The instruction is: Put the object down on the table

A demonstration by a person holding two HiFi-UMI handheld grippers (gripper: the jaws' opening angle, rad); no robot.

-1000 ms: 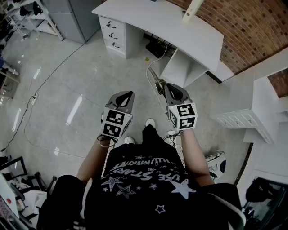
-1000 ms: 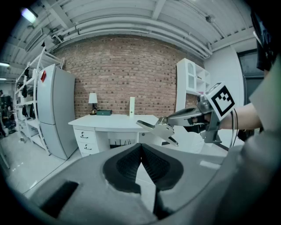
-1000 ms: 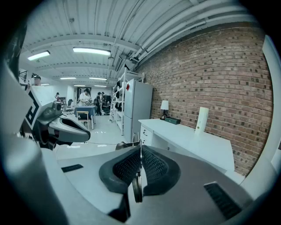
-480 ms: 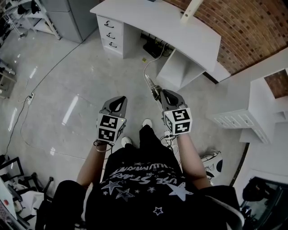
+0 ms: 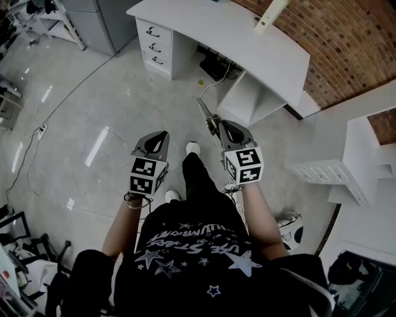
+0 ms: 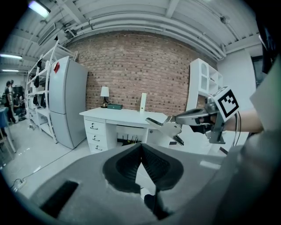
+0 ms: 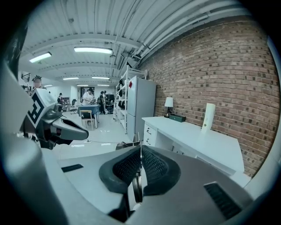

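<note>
My right gripper [image 5: 216, 127] is shut on a thin metal tool [image 5: 206, 115] whose tip sticks out ahead of the jaws, held in the air above the floor. In the right gripper view the tool [image 7: 138, 186] shows edge-on, pinched between the dark pads [image 7: 154, 167]. The left gripper view shows the same tool [image 6: 165, 128] jutting from the right gripper [image 6: 184, 121]. My left gripper [image 5: 162, 135] hangs beside it, shut with nothing between its pads [image 6: 127, 165]. The white desk [image 5: 272, 52] stands ahead, a few steps off.
On the desk stand a cream cylinder [image 5: 270, 15], a small lamp [image 6: 105, 92] and a green box [image 6: 115, 106]. Drawers [image 5: 153, 43] sit at its left end, cables [image 5: 216, 65] beneath. A white shelf unit [image 5: 346, 155] is at the right, a grey fridge [image 6: 66, 103] at the left.
The person has stepped forward, one foot now ahead. Both grippers have drifted slightly up and left in the head view, still level with each other. The right grip on the tool is unchanged.
</note>
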